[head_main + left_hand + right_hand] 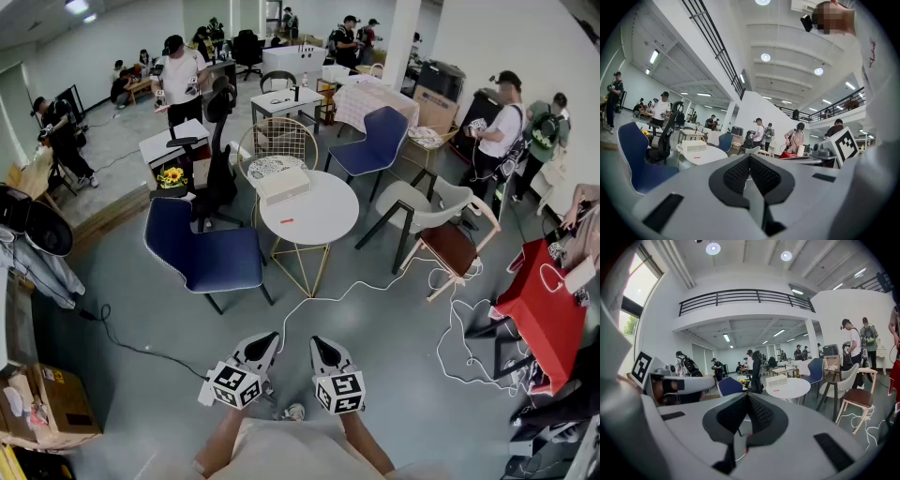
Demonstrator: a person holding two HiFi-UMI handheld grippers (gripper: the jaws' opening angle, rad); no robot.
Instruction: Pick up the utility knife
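The utility knife (287, 221) is a small red-orange item lying on the round white table (323, 217), well ahead of me; it also appears as a red dash in the left gripper view (696, 157) and the right gripper view (776, 390). My left gripper (265, 339) and right gripper (319, 345) are held side by side low in the head view, far short of the table. Both point toward the table. The left gripper's (750, 157) dark pads meet with nothing between them, and the right gripper's (748, 397) pads do the same.
A white box (282, 185) sits on the table behind the knife. A blue chair (208, 253) stands left of the table, a wire chair (278, 141) behind it, wooden-legged chairs (441, 230) to the right. A white cable (375, 286) trails over the floor. Red bag (539, 309) at right. People stand around the room.
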